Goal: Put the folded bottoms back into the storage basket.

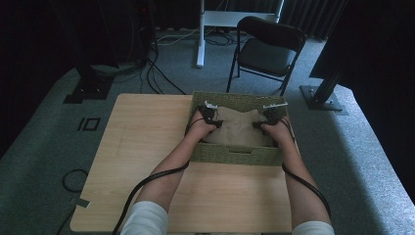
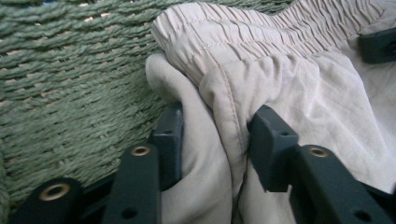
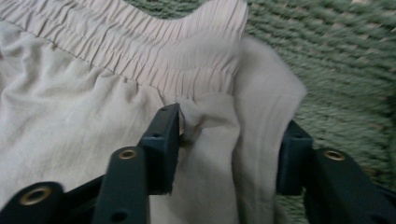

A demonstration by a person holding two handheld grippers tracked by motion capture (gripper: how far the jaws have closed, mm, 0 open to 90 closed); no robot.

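The left tongs (image 2: 212,140) are seen pinching a bunched fold of a beige garment (image 2: 299,98) just below its gathered elastic waistband (image 2: 224,32), with cloth pressed between the two black jaws. The right tongs (image 3: 229,149) are likewise closed on a fold of the same garment under the waistband, a thick gather of cloth being held between the jaws. In the high view the left tongs (image 1: 209,116) and right tongs (image 1: 266,120) are held at the two far corners of the garment (image 1: 237,128), which lies inside a green woven basket (image 1: 235,155). The basket's woven wall is seen close beside each pair of tongs in the gripper views. The basket rests on the right part of a light wooden surface (image 1: 142,142). Beyond the surface a dark folding chair (image 1: 266,49) stands on grey carpet (image 1: 44,142), with cables lying nearby.
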